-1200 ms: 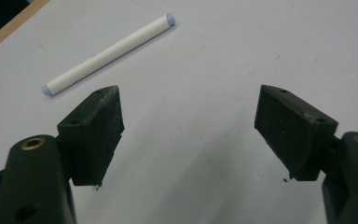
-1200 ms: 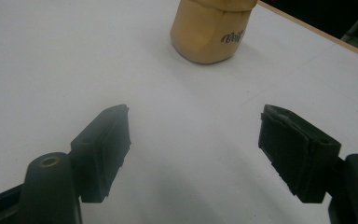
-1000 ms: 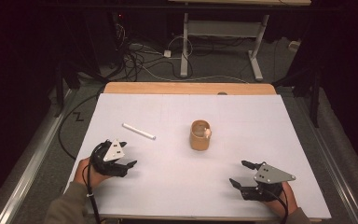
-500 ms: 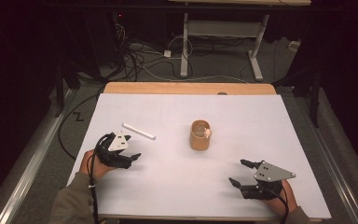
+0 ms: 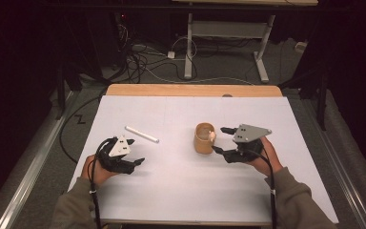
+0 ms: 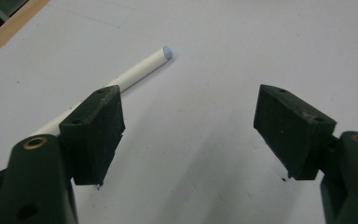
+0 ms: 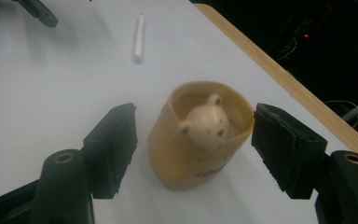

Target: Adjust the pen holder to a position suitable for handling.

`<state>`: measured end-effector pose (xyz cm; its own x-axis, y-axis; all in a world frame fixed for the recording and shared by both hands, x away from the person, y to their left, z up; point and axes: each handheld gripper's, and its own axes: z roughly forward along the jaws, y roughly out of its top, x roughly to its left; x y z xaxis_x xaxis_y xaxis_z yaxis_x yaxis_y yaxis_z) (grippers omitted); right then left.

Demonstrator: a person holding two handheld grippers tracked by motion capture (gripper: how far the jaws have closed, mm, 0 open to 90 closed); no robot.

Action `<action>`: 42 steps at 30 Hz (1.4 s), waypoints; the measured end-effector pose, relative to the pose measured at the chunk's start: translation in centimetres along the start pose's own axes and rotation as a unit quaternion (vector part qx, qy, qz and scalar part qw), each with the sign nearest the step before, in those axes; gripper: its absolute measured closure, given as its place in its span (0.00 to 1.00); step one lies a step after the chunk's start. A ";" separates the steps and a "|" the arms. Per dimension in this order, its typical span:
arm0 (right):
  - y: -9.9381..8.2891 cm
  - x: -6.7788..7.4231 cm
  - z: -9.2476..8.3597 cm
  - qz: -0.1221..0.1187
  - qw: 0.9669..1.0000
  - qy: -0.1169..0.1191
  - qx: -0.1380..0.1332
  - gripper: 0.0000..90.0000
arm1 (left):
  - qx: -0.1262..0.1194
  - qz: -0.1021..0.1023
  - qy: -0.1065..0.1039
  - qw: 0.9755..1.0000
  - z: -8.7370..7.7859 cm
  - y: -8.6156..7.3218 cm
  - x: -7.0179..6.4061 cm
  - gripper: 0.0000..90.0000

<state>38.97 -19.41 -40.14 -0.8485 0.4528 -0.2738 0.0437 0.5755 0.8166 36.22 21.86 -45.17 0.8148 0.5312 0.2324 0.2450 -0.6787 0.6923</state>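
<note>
Low in the high view, the left gripper (image 5: 132,151) rests with jaws wide apart just short of the white tube (image 5: 141,134). At mid-frame the right gripper (image 5: 220,139) has just been closing, its jaws around the tan bear cup (image 5: 203,138) without pressing it. Cup and tube sit on the white tabletop (image 5: 181,186).

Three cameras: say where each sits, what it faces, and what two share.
High view: above the person's side, facing forward and down on the table; forearms, left gripper, right gripper.
Left gripper view: on that gripper, facing the white stick; open jaws.
Right gripper view: facing the bear cup; jaws have just been closing around it.
All share the stick.
</note>
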 end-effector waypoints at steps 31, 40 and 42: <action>-0.2 -0.5 3.8 0.016 0.999 0.017 0.026 0.63 | 0.004 0.010 -0.003 1.000 0.5 0.0 -0.6 0.26; 0.3 3.1 3.2 0.077 0.996 -0.041 0.027 0.63 | 0.022 0.027 0.016 0.999 0.6 0.3 -0.3 0.26; 0.6 4.2 2.9 0.083 0.995 -0.055 0.031 0.63 | 0.036 0.038 0.022 0.998 0.5 0.7 -0.2 0.26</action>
<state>36.96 -15.20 -42.31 -0.7645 0.6147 -0.1941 0.2137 0.5258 0.8234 36.54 21.01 -45.08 0.8085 0.4980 0.3136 0.2215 -0.7512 0.6218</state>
